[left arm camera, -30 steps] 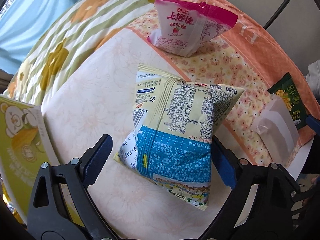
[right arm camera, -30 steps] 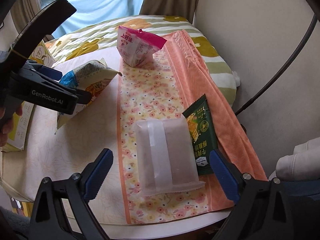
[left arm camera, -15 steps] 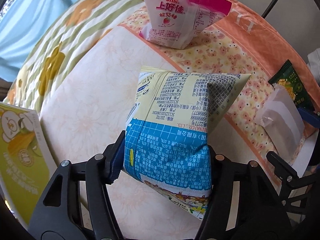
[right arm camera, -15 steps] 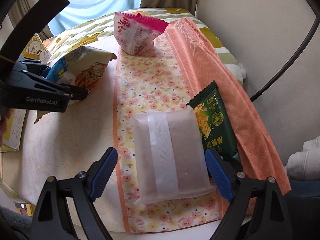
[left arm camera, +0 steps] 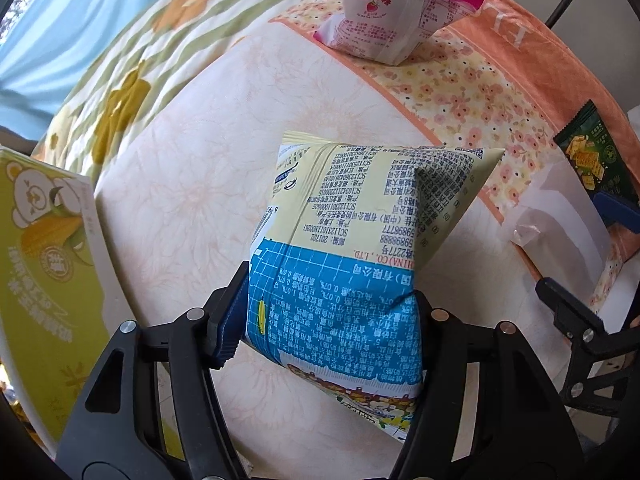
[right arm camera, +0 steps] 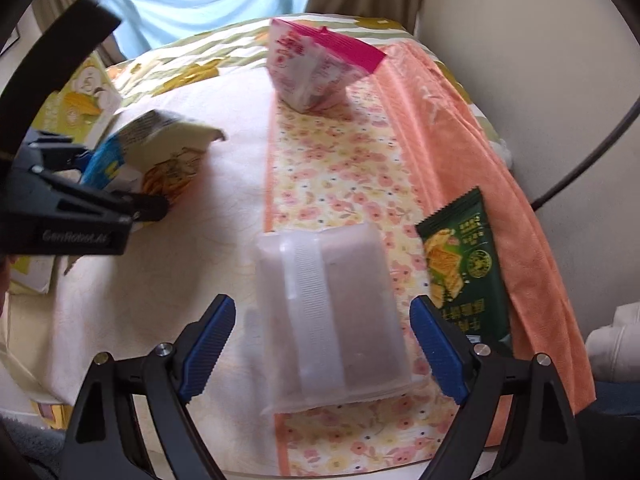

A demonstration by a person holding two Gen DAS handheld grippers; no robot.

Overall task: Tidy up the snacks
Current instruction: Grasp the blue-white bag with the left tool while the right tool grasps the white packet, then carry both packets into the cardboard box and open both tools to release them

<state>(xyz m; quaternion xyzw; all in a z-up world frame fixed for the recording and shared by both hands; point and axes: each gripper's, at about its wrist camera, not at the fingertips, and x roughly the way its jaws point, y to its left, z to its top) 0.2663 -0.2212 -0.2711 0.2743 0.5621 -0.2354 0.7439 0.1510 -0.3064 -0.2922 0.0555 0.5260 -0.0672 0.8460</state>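
You have: snack bags 2 — blue-and-yellow bag (left arm camera: 340,272), pink bag (left arm camera: 396,12) | flat packets 2 — translucent packet (right arm camera: 332,320), green packet (right arm camera: 460,268) | yellow box (left arm camera: 44,272) 1

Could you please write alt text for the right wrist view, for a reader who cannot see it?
The right tool, jaws open, straddles a cloudy white packet lying on a flowered cloth, with a dark green snack pack beside it. Farther left, the left tool grips a blue-and-yellow snack bag; a pink bag stands behind.
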